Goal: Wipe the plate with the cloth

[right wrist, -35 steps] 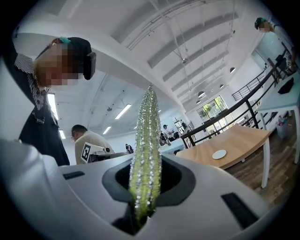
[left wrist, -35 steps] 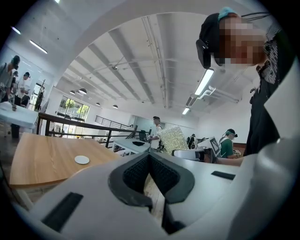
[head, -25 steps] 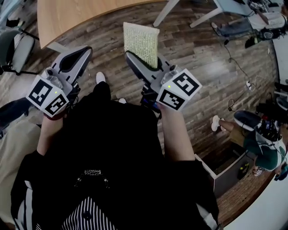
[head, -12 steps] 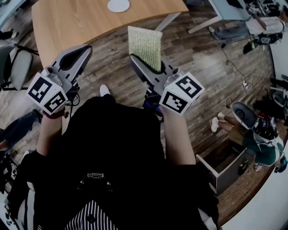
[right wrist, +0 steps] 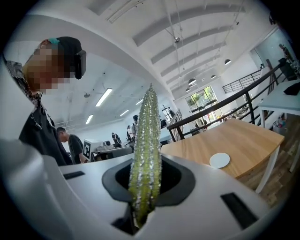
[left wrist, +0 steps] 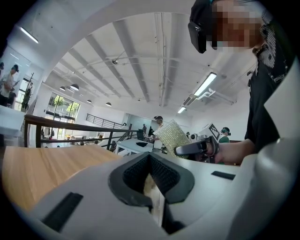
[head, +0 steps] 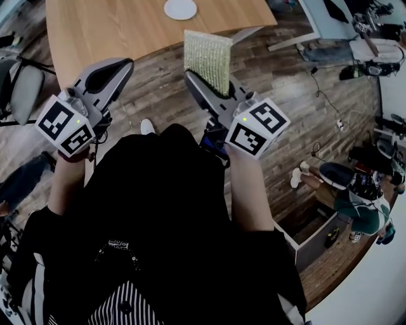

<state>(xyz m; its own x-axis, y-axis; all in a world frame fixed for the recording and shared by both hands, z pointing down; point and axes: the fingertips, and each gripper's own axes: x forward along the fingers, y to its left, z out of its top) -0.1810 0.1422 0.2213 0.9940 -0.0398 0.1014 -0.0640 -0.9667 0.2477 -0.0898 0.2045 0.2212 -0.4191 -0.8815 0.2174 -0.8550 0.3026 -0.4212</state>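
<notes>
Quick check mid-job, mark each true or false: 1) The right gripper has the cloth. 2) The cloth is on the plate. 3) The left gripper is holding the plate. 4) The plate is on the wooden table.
1) True. The right gripper is shut on the cloth, which stands upright between its jaws.
2) False. The cloth is held up in the air, apart from the plate.
3) False. The left gripper has its jaws together with nothing between them.
4) True. The plate lies on the wooden table, ahead of both grippers.
</notes>
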